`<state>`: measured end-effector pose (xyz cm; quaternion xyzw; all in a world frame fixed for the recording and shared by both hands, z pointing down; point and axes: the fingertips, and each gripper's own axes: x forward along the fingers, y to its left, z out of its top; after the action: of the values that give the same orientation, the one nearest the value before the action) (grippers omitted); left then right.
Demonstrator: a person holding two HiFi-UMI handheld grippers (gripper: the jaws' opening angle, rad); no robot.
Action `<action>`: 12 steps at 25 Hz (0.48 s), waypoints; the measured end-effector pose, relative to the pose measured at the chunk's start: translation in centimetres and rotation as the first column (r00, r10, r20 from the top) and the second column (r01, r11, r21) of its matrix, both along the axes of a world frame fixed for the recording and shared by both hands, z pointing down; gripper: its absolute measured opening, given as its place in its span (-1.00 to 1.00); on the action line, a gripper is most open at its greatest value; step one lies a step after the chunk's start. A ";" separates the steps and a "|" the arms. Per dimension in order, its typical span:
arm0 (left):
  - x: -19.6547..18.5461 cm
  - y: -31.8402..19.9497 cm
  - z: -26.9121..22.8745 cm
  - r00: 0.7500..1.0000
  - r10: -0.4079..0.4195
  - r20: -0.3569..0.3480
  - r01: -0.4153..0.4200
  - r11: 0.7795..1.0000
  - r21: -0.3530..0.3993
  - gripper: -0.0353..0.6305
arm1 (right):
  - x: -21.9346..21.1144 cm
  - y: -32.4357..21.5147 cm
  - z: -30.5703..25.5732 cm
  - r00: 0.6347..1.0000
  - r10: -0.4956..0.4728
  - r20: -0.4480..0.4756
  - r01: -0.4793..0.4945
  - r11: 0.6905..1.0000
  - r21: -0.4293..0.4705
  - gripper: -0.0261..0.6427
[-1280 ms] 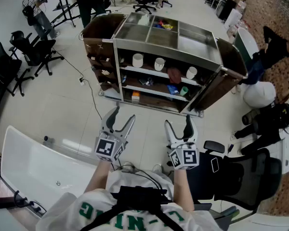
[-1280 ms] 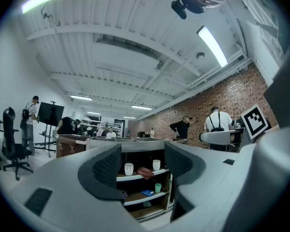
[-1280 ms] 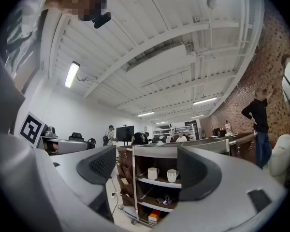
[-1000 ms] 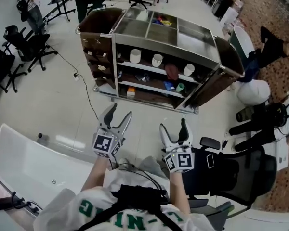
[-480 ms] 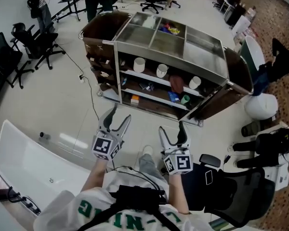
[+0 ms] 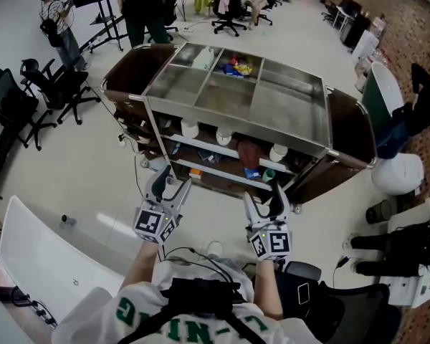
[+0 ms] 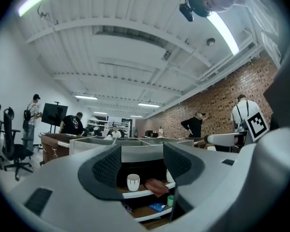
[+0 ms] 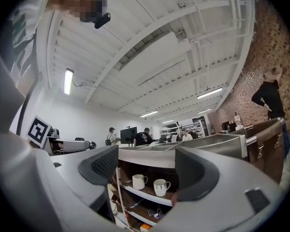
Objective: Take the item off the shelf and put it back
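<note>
left tool (image 6: 173, 179): spread, empty, short of the shelf (image 6: 204, 149)
right tool (image 6: 264, 194): spread, empty, jaws just been narrowing
cup (image 8: 160, 187): upper shelf, 12 o'clock of right tool
my plan: go in level, straddle the body, skip the handle

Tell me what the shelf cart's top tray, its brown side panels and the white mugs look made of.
Top tray: brushed metal, probably stainless steel, going by the grey surface with a dull sheen.
Brown side panels: dark, slightly glossy wood or wood-look laminate; the views don't show which.
White mugs: likely glazed ceramic, being smooth, plain white and handled.
</note>
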<state>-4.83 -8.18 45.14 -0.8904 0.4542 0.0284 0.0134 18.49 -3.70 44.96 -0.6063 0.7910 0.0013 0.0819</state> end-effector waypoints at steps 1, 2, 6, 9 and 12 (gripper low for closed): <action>0.7 -0.3 0.0 1.000 0.001 0.001 -0.001 1.000 -0.003 -0.14 | 0.4 -0.5 0.2 1.000 -0.010 0.002 0.010 1.000 -0.006 0.20; 1.4 -0.5 0.0 1.000 0.004 0.006 -0.004 1.000 -0.005 -0.14 | 0.7 -0.9 0.4 1.000 -0.018 0.006 0.018 1.000 -0.011 0.20; 3.1 -1.5 0.4 0.999 0.003 0.035 -0.002 1.000 -0.006 -0.14 | 1.5 -2.4 1.7 0.999 -0.040 0.026 0.041 0.999 -0.031 0.20; 3.0 -2.3 0.5 0.999 -0.019 0.032 0.019 1.000 -0.008 -0.14 | 1.7 -3.5 2.5 0.998 -0.052 0.036 0.053 0.997 -0.049 0.20; 2.4 -3.0 0.7 0.999 -0.031 0.027 0.031 0.999 -0.011 -0.14 | 1.6 -4.4 2.8 0.998 -0.052 0.040 0.055 0.997 -0.057 0.20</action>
<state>-2.39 -11.20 45.87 -0.8835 0.4680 0.0137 0.0147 20.09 -8.11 47.71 -0.5869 0.8050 -0.0355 0.0792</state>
